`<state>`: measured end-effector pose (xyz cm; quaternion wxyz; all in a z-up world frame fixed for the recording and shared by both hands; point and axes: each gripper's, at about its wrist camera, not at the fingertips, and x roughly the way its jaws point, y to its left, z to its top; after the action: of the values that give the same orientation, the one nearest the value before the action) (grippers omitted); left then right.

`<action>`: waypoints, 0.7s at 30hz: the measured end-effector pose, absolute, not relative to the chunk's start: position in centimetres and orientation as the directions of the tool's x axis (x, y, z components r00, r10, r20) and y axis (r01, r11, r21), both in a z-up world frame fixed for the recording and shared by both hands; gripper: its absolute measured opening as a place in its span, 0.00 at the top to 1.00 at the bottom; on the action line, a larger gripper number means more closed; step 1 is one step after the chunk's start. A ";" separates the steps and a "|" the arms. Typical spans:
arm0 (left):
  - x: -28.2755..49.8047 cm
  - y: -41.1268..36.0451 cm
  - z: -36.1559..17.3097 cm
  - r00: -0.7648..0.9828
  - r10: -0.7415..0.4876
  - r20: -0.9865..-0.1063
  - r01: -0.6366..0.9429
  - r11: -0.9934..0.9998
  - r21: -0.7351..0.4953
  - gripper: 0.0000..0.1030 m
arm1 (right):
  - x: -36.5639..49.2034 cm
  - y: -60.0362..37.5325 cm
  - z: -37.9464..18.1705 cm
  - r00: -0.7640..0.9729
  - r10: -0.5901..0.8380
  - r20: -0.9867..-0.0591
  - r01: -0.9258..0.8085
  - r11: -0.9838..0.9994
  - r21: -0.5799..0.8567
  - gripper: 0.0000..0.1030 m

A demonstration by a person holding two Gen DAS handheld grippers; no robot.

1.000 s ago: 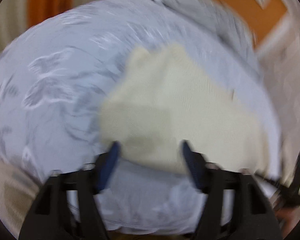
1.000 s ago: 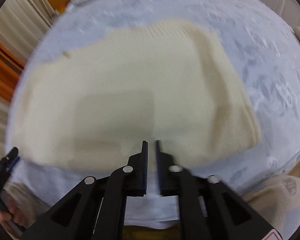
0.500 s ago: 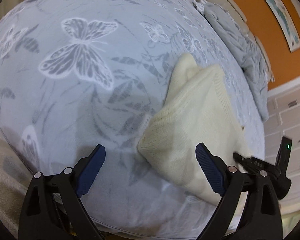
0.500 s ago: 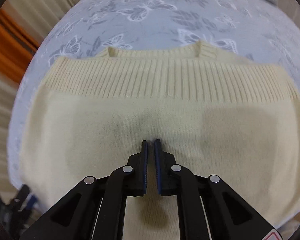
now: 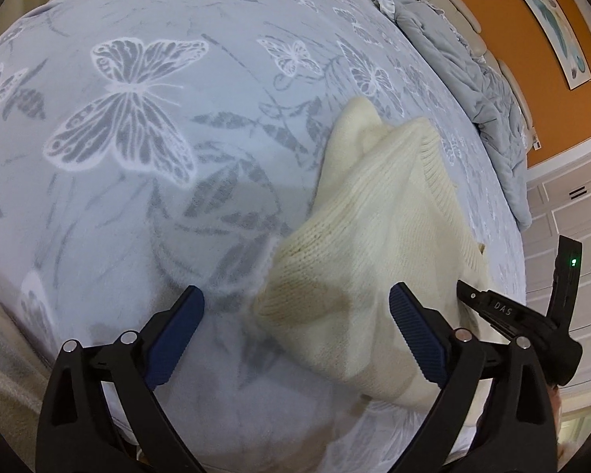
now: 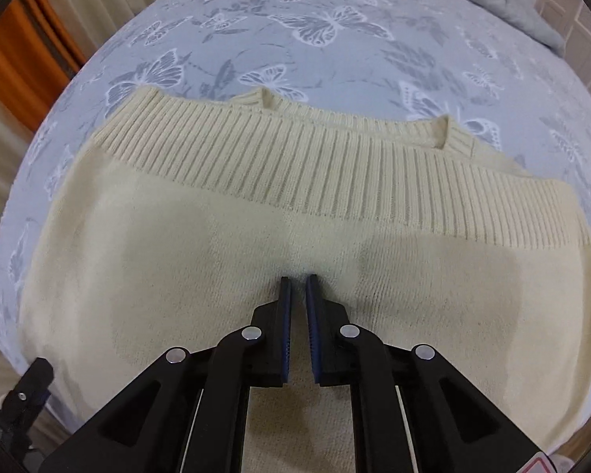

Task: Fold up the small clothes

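Note:
A cream knit sweater (image 6: 256,244) lies folded on the butterfly-print bed cover (image 6: 295,19), its ribbed hem band across the far side. My right gripper (image 6: 298,280) hovers over the sweater's middle, jaws nearly together with a thin gap and nothing between them. In the left wrist view the sweater (image 5: 374,244) lies at the right. My left gripper (image 5: 295,307) is wide open and empty, with the sweater's near left corner between its fingers. The other gripper's body (image 5: 532,315) shows at the far right.
A crumpled grey duvet (image 5: 472,59) lies along the far side of the bed below an orange wall. White cabinets (image 5: 571,216) stand at the right. Curtains (image 6: 31,79) hang left of the bed. The bed's near edge is just below both grippers.
The sweater's far part has been folded over, so the ribbed hem now lies on top. The left gripper swung left to the sweater's corner; the right moved in over its middle.

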<state>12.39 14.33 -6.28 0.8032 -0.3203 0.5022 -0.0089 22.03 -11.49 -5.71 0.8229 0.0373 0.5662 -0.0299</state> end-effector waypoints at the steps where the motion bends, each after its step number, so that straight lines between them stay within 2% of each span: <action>1: 12.5 14.4 -6.3 0.495 -0.336 -0.801 -0.308 0.795 -0.523 0.08 | 22.1 -11.4 -5.8 0.356 -0.014 -0.934 0.080 0.997 0.015 0.91; 9: 13.2 13.3 -6.4 0.500 -0.297 -0.813 -0.291 0.826 -0.482 0.08 | 22.1 -12.3 -5.7 0.360 0.031 -0.932 0.080 0.995 0.064 0.91; 10: 13.4 13.6 -6.3 0.511 -0.326 -0.796 -0.277 0.814 -0.511 0.14 | 22.0 -12.2 -5.7 0.362 0.034 -0.931 0.080 0.994 0.068 0.91; 11: 13.6 13.8 -6.3 0.517 -0.366 -0.773 -0.261 0.793 -0.550 0.46 | 21.9 -12.3 -5.7 0.364 0.038 -0.930 0.079 0.994 0.072 0.91; 12: 14.1 14.0 -6.5 0.498 -0.396 -0.771 -0.264 0.778 -0.570 0.59 | 21.9 -12.3 -5.7 0.367 0.044 -0.929 0.078 0.994 0.078 0.91; 15: 14.0 15.4 -5.3 0.531 -0.453 -0.716 -0.301 0.689 -0.659 0.76 | 21.8 -12.6 -5.7 0.372 0.070 -0.926 0.071 0.992 0.104 0.92; 17: 13.6 15.0 -2.1 0.583 -0.444 -0.681 -0.248 0.700 -0.670 0.83 | 21.8 -13.0 -5.8 0.376 0.096 -0.922 0.068 0.989 0.131 0.93; 20: 13.8 11.7 3.2 0.621 -0.440 -0.648 -0.108 0.772 -0.627 0.86 | 21.8 -13.7 -5.7 0.376 0.149 -0.915 0.062 0.981 0.185 0.93; 21: 13.9 9.1 5.9 0.632 -0.452 -0.630 -0.018 0.804 -0.594 0.86 | 21.8 -13.9 -5.4 0.376 0.166 -0.912 0.065 0.977 0.205 0.93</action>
<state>13.85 9.11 5.94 0.8568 -0.2863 0.4098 -0.1266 21.77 -13.93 -5.42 0.8230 0.1037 0.5576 0.0305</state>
